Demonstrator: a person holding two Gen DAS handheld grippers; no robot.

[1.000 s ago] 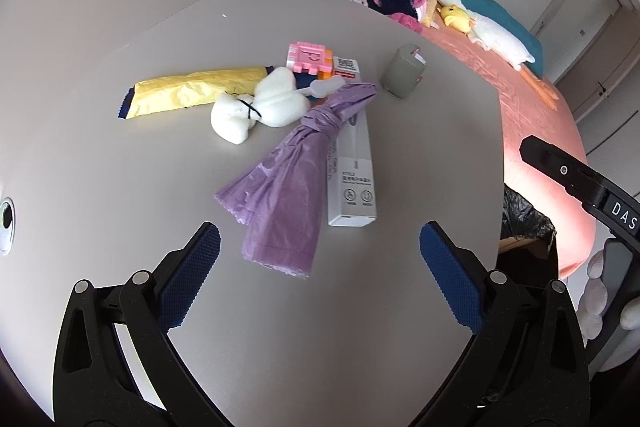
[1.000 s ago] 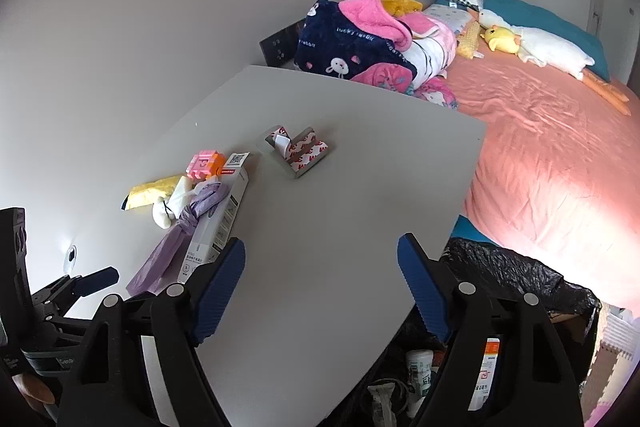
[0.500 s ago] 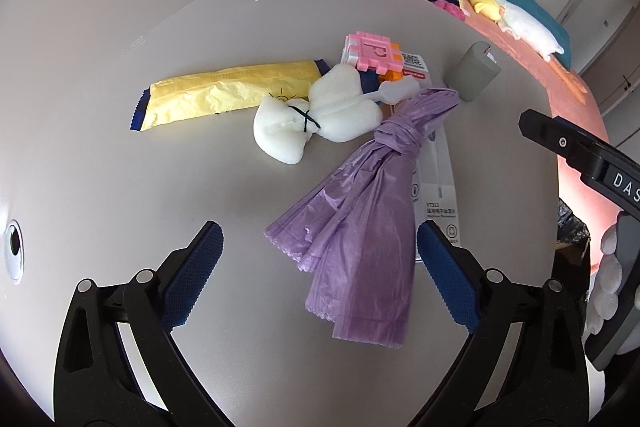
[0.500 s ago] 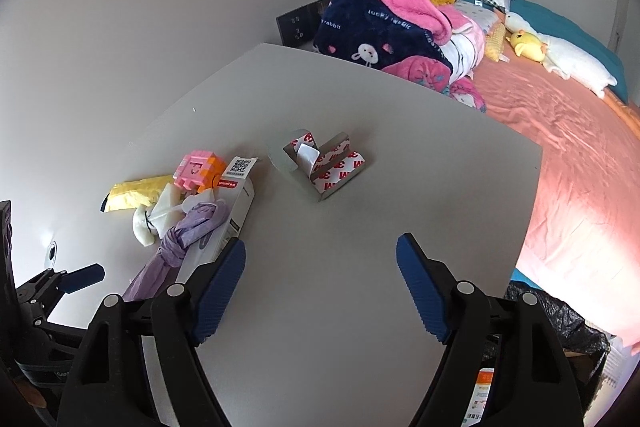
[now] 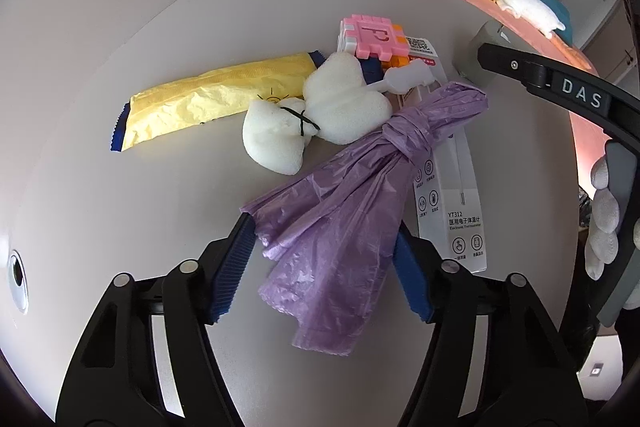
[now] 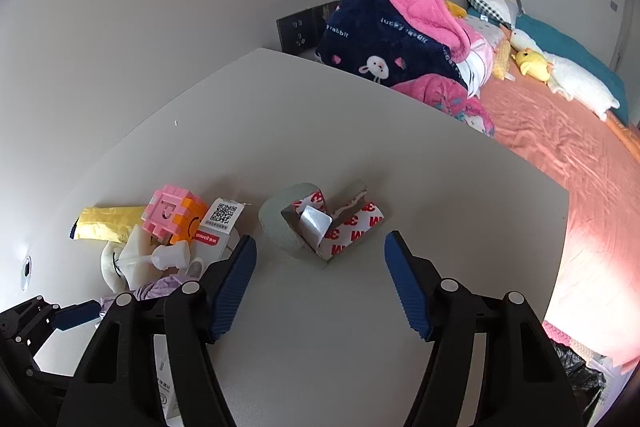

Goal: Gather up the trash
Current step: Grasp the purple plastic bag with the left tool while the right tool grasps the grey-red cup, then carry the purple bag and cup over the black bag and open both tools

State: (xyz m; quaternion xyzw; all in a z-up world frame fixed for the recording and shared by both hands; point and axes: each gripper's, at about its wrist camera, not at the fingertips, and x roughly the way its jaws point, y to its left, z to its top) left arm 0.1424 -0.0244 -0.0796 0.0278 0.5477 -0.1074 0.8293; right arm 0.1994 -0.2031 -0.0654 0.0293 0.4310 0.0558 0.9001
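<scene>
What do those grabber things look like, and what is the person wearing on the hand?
Both the left gripper and right gripper have black plastic frames, silver screws and ribbed blue finger pads. One black arm shows white letters "DAS". The hand wears a white knitted glove.

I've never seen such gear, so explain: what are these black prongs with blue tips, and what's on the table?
No robot: a person holds a two-finger gripper in each hand, each carrying a forward camera. One picture comes from the left gripper, one from the right gripper. On the grey table lie a crumpled purple plastic bag, a yellow wrapper, white foam pieces, a pink toy block, a white thermometer box and a torn grey tape carton. Both jaws have just been closing: the left around the bag, grip uncertain; the right with nothing between.
</scene>
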